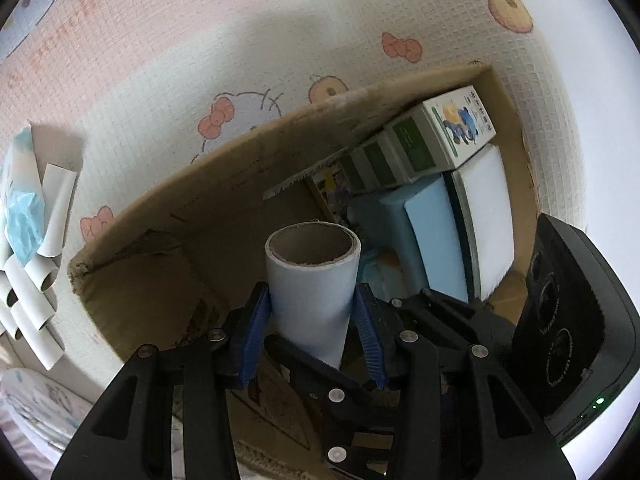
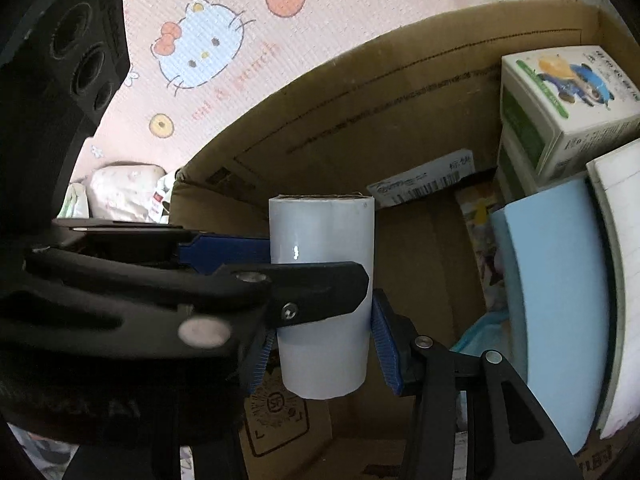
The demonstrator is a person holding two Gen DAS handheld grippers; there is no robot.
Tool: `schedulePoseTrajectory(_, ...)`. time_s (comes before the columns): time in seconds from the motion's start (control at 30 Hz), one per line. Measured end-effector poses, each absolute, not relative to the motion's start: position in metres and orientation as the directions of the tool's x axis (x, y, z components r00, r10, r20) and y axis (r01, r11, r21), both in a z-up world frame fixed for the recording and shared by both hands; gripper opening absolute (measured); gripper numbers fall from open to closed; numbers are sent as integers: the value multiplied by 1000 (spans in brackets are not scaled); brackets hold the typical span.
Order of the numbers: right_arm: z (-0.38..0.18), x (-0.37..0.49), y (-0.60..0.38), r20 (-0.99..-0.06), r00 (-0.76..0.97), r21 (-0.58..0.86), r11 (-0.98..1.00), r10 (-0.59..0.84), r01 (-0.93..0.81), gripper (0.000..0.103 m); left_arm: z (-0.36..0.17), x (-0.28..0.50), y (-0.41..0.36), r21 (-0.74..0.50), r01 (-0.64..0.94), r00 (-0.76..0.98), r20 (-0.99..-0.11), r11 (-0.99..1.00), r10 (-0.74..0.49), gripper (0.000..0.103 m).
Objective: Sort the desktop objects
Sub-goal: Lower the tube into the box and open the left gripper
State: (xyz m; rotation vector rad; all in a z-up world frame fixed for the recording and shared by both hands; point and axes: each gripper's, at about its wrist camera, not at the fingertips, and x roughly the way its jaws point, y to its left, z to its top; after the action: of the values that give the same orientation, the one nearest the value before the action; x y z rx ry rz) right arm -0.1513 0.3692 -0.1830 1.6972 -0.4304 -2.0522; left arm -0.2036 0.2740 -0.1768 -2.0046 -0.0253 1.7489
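Note:
One white cardboard tube [image 1: 312, 300] [image 2: 322, 240] hangs upright over the open brown cardboard box [image 1: 200, 216] [image 2: 360, 100], and both grippers hold it. In the left wrist view my left gripper [image 1: 312, 300] is shut on it, blue pads pressed to its two sides. A black finger [image 1: 308, 372] of the right gripper crosses under the tube's near end. In the right wrist view my right gripper [image 2: 324, 340] is shut on the tube's lower part. The left gripper's finger [image 2: 320, 288] crosses in front higher up.
Inside the box, on the right, are green-and-white cartons [image 1: 436, 136] [image 2: 560, 108], a light blue foam block [image 1: 432, 236] [image 2: 556, 320] and a white block [image 1: 488, 216]. Several loose white tubes [image 1: 36, 284] and a blue bag [image 1: 24, 220] lie left of the box on the cartoon-print mat [image 1: 200, 40].

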Motion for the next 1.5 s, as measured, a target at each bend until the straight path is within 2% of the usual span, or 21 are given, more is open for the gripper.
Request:
schedulePoseTrajectory(0.2, -177, -146, 369, -843, -153, 497, -856, -515, 146, 44, -155, -215, 248, -391, -223, 131, -920, -893, 370, 46)
schedulePoseTrajectory(0.23, -179, -146, 370, -841, -147, 504, -852, -521, 140, 44, -150, -216, 244, -401, -232, 113, -916, -886, 385, 41)
schedulePoseTrajectory(0.3, -185, -148, 370, -843, -137, 506, -853, -520, 126, 44, -148, -216, 241, -402, -260, 108, -916, -878, 388, 6)
schedulePoseTrajectory(0.33, -189, -150, 368, -850, -123, 499, -858, -512, 120, 44, -147, -215, 240, -419, -281, 113, -908, -864, 403, 4)
schedulePoseTrajectory(0.47, -205, -157, 353, -880, -70, 458, -877, -471, 144, 44, -145, -211, 241, -424, -355, 96, -903, -833, 419, 4)
schedulePoseTrajectory(0.6, -225, -165, 343, -891, 18, 452, -883, -454, 122, 44, -151, -214, 236, -430, -343, 105, -901, -835, 420, 4)
schedulePoseTrajectory(0.73, -242, -172, 332, -931, 96, 362, -919, -351, 153, 44, -148, -216, 225, -430, -354, 95, -900, -831, 425, 4)
schedulePoseTrajectory(0.87, -266, -179, 327, -920, 207, 361, -926, -334, 113, 44, -144, -220, 215, -451, -361, 82, -887, -816, 454, 4)
schedulePoseTrajectory(1.03, -273, -191, 318, -934, 190, 335, -926, -302, 176, 43, -143, -222, 212, -458, -379, 83, -882, -804, 463, 4)
schedulePoseTrajectory(1.37, -305, -196, 324, -867, 266, 465, -876, -422, 126, 43, -146, -224, 216, -475, -405, 118, -874, -781, 471, 4)
schedulePoseTrajectory(1.43, -305, -198, 326, -849, 281, 490, -866, -447, 101, 45, -147, -224, 216, -472, -408, 124, -877, -781, 465, 4)
schedulePoseTrajectory(1.5, -303, -201, 329, -834, 276, 513, -856, -478, 68, 53, -147, -224, 217, -466, -412, 117, -879, -783, 462, 4)
